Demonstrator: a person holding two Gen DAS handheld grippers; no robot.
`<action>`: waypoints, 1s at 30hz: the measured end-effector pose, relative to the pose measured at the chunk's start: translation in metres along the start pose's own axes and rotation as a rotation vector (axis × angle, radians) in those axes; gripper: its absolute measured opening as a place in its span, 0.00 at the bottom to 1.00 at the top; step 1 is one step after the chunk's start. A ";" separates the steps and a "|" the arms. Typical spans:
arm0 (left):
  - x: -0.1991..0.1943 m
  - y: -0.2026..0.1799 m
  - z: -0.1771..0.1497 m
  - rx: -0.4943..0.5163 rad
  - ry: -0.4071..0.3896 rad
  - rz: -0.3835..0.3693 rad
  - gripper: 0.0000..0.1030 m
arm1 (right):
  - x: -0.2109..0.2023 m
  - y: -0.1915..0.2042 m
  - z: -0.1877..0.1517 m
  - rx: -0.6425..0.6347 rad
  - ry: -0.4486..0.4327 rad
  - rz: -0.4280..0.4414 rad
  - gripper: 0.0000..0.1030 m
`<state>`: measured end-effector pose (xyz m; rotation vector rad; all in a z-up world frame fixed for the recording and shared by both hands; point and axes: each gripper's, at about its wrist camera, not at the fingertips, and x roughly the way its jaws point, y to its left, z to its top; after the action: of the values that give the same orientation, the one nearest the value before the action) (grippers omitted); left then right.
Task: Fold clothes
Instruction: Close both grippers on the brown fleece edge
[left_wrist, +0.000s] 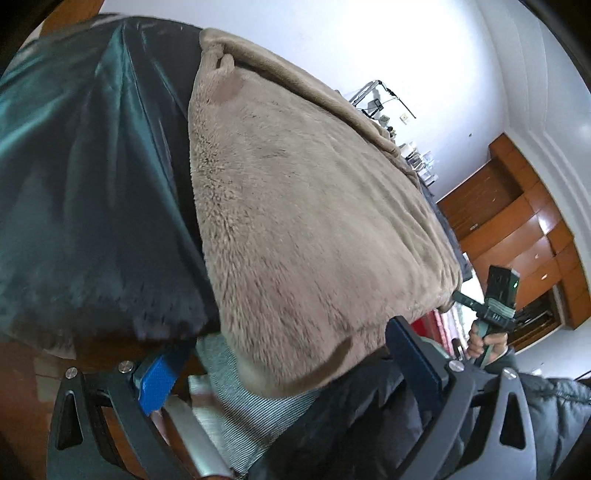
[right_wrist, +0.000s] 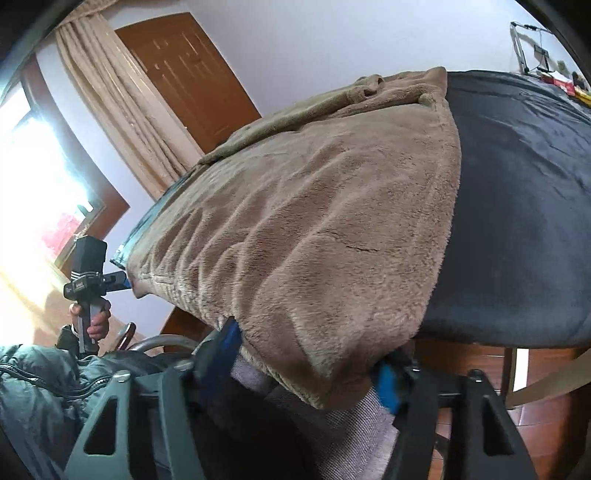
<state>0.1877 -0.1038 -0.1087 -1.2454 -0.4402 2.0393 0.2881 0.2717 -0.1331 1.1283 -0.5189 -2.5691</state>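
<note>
1. Across the left wrist view, a tan fleece garment (left_wrist: 314, 206) lies spread over a dark cloth (left_wrist: 92, 166) covering a table, with its near edge hanging over the table's front.
2. The left gripper (left_wrist: 280, 365) sits at the bottom of that view with its two blue-padded fingers (left_wrist: 157, 380) standing well apart; the hanging corner of the fleece drops between them, but I cannot tell whether either pad touches it.
3. Further right in the same view, a hand (left_wrist: 484, 343) holds the right gripper (left_wrist: 461, 297) by its handle, its tip at the far corner of the fleece hem.
4. A grey ribbed fabric (left_wrist: 258, 417) and a dark padded jacket (left_wrist: 554, 413) show below the hem.
5. Over in the right wrist view, the same fleece (right_wrist: 295, 240) drapes over the dark cloth (right_wrist: 517, 221), bunched at the far end.
6. The right gripper's (right_wrist: 310, 365) jaws stand at a middling width with the fleece's near corner hanging between the blue fingers (right_wrist: 388, 384); a firm grip is not clear.
7. To the left, the other hand (right_wrist: 94, 317) holds the left gripper (right_wrist: 123, 280) beside the opposite hem corner.
8. Behind stand a beige curtain (right_wrist: 122, 96) and a wooden door (right_wrist: 192, 74).
</note>
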 end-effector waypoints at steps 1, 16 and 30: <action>0.002 0.002 -0.001 -0.014 0.005 -0.018 0.99 | 0.000 -0.001 0.000 0.001 -0.001 0.003 0.60; 0.002 -0.016 -0.005 0.006 0.073 -0.006 0.41 | -0.012 0.006 -0.004 -0.088 0.019 0.022 0.37; 0.008 -0.007 0.004 -0.040 0.075 -0.035 0.40 | -0.014 0.006 -0.002 -0.096 0.008 0.084 0.38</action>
<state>0.1842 -0.0931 -0.1073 -1.3248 -0.4662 1.9560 0.2996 0.2711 -0.1225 1.0609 -0.4265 -2.4889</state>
